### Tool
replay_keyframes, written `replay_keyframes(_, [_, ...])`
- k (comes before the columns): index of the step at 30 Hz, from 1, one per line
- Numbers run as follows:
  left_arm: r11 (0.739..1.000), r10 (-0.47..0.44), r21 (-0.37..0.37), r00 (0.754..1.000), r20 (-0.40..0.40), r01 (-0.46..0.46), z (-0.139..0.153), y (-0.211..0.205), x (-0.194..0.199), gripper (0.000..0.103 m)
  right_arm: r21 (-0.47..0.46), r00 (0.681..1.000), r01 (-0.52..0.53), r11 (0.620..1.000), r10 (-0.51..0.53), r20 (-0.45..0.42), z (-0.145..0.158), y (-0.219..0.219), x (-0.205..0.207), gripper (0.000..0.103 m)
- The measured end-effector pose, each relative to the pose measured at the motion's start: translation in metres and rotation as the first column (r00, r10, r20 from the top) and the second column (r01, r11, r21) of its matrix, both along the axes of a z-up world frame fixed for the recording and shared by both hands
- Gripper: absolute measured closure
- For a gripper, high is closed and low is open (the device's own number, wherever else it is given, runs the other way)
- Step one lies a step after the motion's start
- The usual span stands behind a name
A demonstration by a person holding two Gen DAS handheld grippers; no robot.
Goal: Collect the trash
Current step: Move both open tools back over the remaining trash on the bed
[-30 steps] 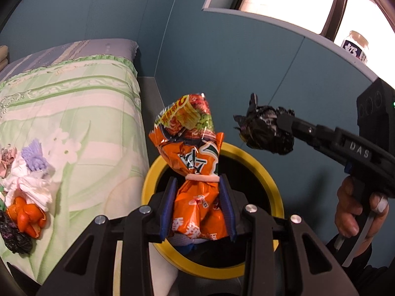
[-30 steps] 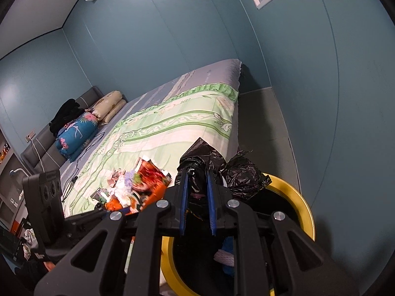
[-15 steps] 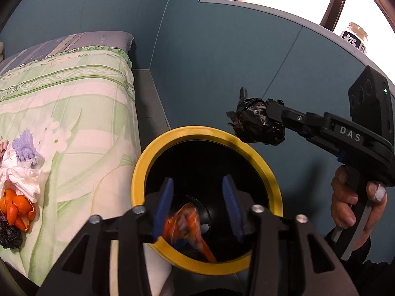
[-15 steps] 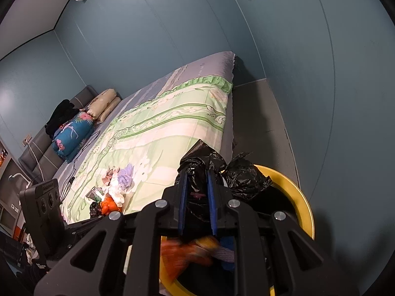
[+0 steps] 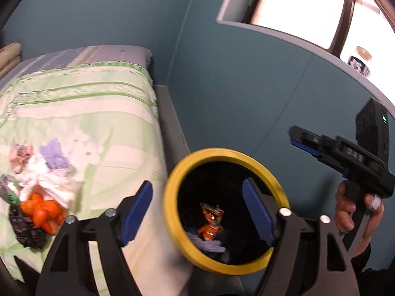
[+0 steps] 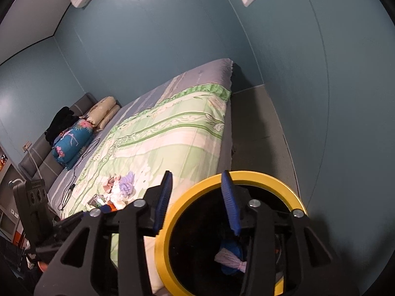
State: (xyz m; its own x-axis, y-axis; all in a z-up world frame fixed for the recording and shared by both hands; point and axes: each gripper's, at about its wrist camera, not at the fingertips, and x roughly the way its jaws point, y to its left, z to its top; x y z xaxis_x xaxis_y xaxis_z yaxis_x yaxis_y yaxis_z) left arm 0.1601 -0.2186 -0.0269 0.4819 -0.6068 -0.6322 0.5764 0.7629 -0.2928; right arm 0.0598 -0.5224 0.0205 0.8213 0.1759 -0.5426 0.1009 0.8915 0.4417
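A black bin with a yellow rim (image 5: 246, 153) (image 6: 271, 175) stands on the floor beside the bed. An orange snack bag (image 5: 211, 218) and a purple-white bundle (image 5: 209, 244) (image 6: 232, 259) lie inside it. My left gripper (image 5: 200, 209) is open and empty above the bin's left rim. My right gripper (image 6: 197, 199) is open and empty above the bin; it also shows in the left wrist view (image 5: 303, 140). A pile of trash lies on the bed: orange pieces (image 5: 40, 209), white and purple wads (image 5: 53, 157) (image 6: 123, 187), a black wad (image 5: 27, 229).
The bed with a green-and-white quilt (image 5: 81, 113) (image 6: 172, 133) is left of the bin. Blue walls (image 5: 246, 86) close in behind and right. Pillows and a blue bundle (image 6: 74, 138) lie at the bed's head. A jar (image 5: 360, 59) stands on the window sill.
My left gripper opened and the orange snack bag fell into the bin. My right gripper then opened and the black bag it held is gone from its fingers.
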Motion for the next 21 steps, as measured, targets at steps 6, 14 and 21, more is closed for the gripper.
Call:
replay_keyframes(6, [0.995, 0.103, -0.004, 0.994, 0.025, -0.103, 0.011, 0.038, 0.014, 0.021, -0.021, 0.997, -0.068, 0.997, 0.069, 0.03, 0.009, 0.022, 0.003, 0.048])
replay_keyframes(14, [0.971, 0.238, 0.002, 0.968, 0.079, -0.239, 0.023, 0.095, 0.025, 0.013, -0.068, 0.976, -0.203, 0.977, 0.207, 0.062, 0.017, 0.075, 0.016, 0.03])
replay_keyframes(21, [0.94, 0.34, -0.006, 0.936, 0.091, -0.341, 0.027, 0.155, 0.04, 0.012, -0.107, 0.946, -0.308, 0.945, 0.316, 0.069, 0.017, 0.12, 0.027, 0.023])
